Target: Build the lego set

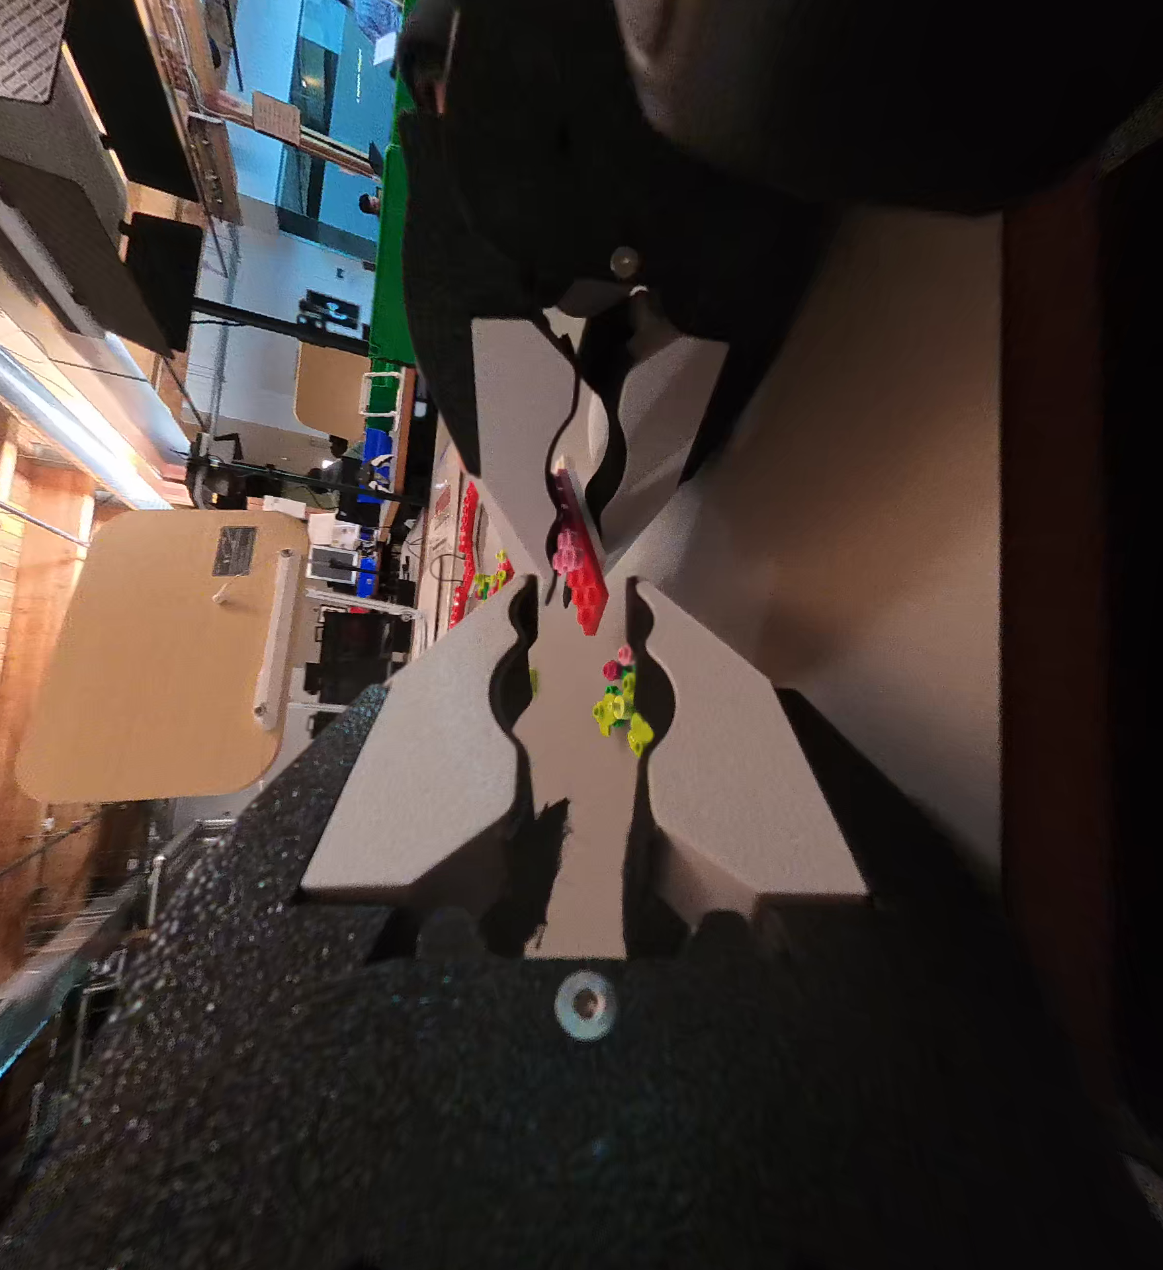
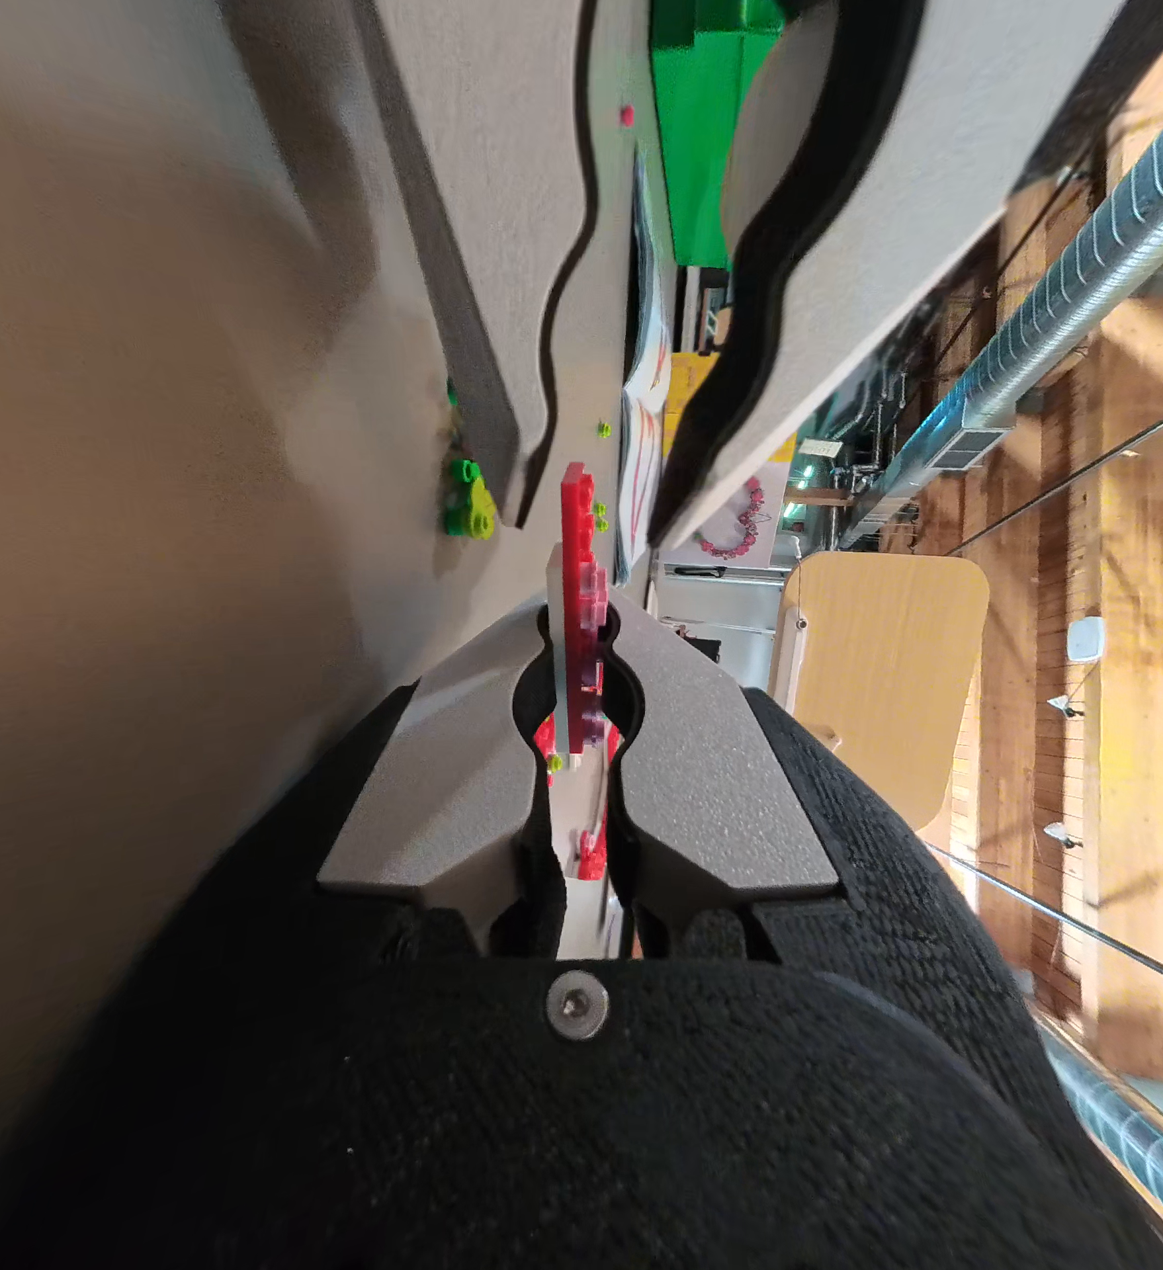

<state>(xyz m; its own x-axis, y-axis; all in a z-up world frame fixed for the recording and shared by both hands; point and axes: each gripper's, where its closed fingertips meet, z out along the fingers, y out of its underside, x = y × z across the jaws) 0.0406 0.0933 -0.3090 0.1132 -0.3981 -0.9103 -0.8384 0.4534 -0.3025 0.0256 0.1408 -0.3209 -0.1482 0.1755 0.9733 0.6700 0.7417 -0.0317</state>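
Right gripper (image 2: 577, 618) clamps red plate (image 2: 577, 550) edge-on; left gripper (image 1: 582, 584) gapes empty just beside it; a nudge could twist the plate loose.

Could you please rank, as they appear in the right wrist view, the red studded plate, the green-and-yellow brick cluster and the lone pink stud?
1. Red studded plate, clamped in the right gripper, nearest the camera.
2. Green-and-yellow brick cluster.
3. Lone pink stud, farthest away, so its true size is unsure.

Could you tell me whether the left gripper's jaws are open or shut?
Open. The left gripper shows a clear gap between its jaws, with bare table visible and nothing held.
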